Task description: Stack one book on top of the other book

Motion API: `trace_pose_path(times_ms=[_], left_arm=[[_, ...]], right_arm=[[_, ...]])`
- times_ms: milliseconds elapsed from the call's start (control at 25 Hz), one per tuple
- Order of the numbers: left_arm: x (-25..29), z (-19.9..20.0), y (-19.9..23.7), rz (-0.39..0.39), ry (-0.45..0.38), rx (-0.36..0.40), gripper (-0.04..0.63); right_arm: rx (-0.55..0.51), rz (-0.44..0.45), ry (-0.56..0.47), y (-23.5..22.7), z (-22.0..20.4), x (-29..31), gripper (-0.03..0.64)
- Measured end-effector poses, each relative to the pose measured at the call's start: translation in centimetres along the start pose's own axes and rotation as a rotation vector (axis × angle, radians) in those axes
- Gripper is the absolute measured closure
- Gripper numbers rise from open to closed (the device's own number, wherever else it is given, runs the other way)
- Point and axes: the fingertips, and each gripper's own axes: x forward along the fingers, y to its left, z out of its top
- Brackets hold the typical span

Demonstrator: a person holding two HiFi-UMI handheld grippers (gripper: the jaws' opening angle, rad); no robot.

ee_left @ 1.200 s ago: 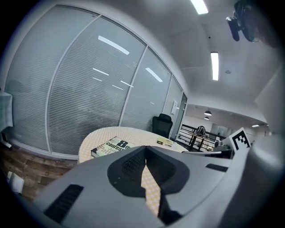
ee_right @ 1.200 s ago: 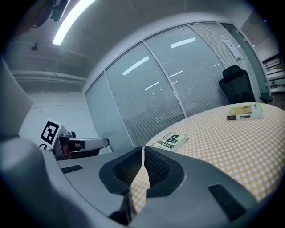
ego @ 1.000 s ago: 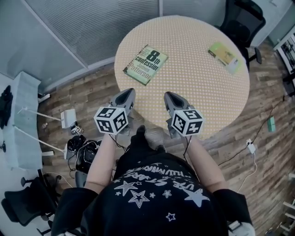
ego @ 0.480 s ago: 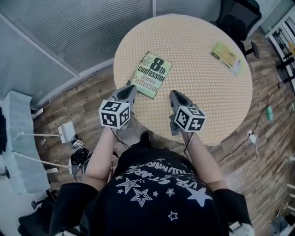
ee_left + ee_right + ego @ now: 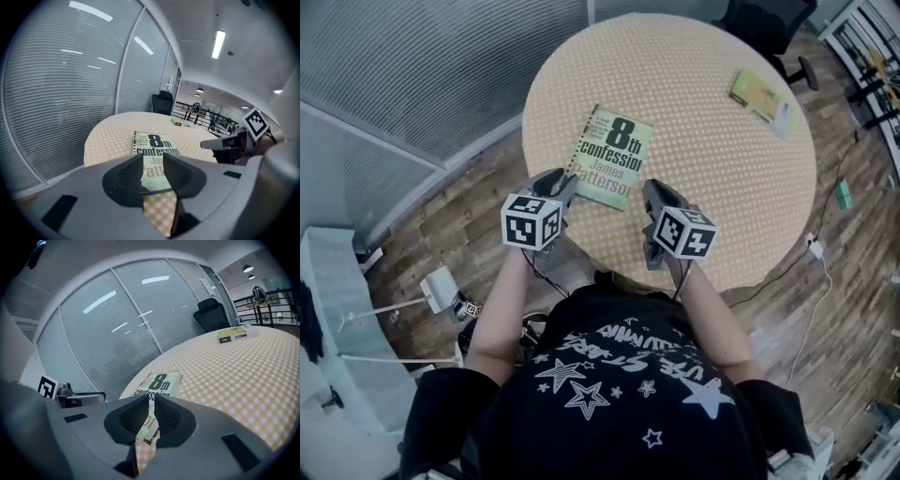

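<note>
Books for this task lie well apart on the round table. The pale green paperback lies flat, cover up, close to the table's near rim. The smaller yellow-green book lies toward the far right edge. Neither is lifted and nothing is stacked, so we judge the task to be at its very start: the reach for the first book.

Our left gripper sits just at the paperback's near left corner. Its jaws are opening, and nothing is pressed between them; the book's near edge only shows beyond the gap. Our right gripper sits just beside the paperback's near right corner with its jaws drawn almost together and nothing in them. From the head view we cannot tell whether either tip touches the cover.

The next move, as we read it, calls for the left jaws to go wide enough to take the book's thickness. One jaw then has to get under the edge, which is hard with the book lying flat. The closed right gripper could steady or nudge the book toward the rim. Once gripped, the paperback must travel across the table to the far book.
</note>
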Motion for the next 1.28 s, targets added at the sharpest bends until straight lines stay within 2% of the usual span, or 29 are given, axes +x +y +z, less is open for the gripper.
trace_pose_path(times_ms=[160, 360, 520, 920, 1160, 1280], left_arm=[[1.2, -1.0, 1.1, -0.035, 0.036, 0.001, 0.437], [3.3, -2.9, 1.9, -0.08, 0.114, -0.008, 0.319], [4.7, -4.4, 2.2, -0.117, 0.186, -0.011, 0.282], [7.1, -6.3, 2.3, -0.186, 0.286, -0.065, 0.279], [7.2, -6.5, 2.0, -0.231, 0.287, -0.12, 0.293], [7.2, -6.6, 2.1, -0.209, 0.273, -0.132, 0.298]], right_arm=[[0.022, -0.01, 0.03, 0.1, -1.2, 1.1, 0.581], [0.067, -0.02, 0.087, 0.0, -3.3, 2.4, 0.573], [0.089, -0.011, 0.148, 0.3, -4.7, 3.5, 0.496], [0.153, -0.004, 0.198, 0.1, -6.5, 5.6, 0.469], [0.155, 0.025, 0.204, 0.5, -6.7, 5.8, 0.468], [0.158, 0.032, 0.213, 0.3, -6.9, 5.8, 0.468]])
